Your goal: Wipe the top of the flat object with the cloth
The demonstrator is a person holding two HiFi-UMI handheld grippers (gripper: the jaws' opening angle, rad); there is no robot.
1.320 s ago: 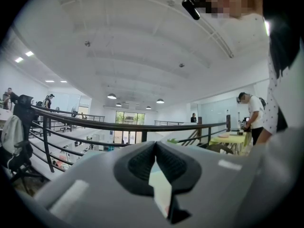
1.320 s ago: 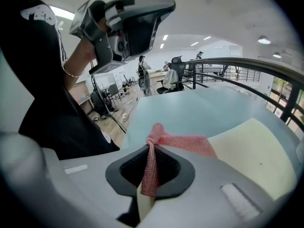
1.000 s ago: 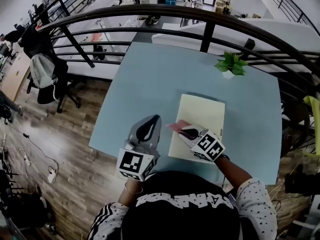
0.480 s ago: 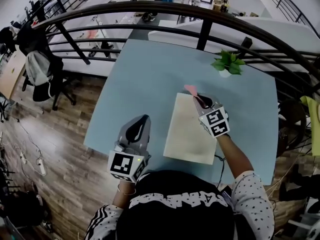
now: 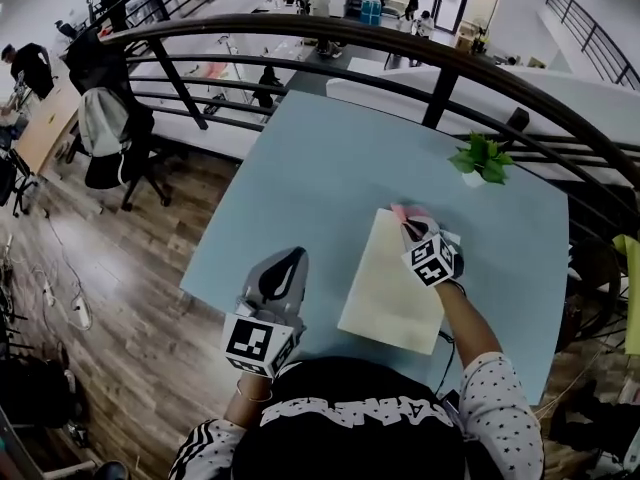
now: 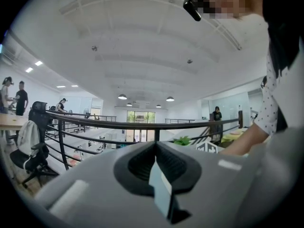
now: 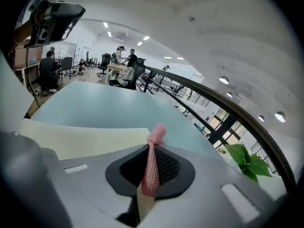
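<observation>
Pink mesh cloth point(image 7: 151, 167) is clamped between the jaws of the right gripper point(image 5: 412, 230), which are closed tight on a gathered strand of it so that only a small knot sticks out past the tips. That short grip probably keeps the fabric from flapping and puts a firm pad under the tool for rubbing. The gripper is angled down at the far end of the flat object point(image 5: 385, 288), a cream-coloured board lying on the pale blue table point(image 5: 320, 158), and the knot of cloth sits right at the board's far edge. Whether it actually presses on the surface is hard to tell from the head view. From there the natural stroke would run back toward the person along the board's length, most of which lies bare between the gripper and the body. The left gripper point(image 5: 278, 273) has its jaws together with nothing between them. It is held over the table's near-left part, well apart from the board, apparently parked so it does not cross the wiping path. A small potted plant point(image 5: 482, 155) stands beyond the board near the table's far edge, close enough that an overshoot past that edge could brush it.
</observation>
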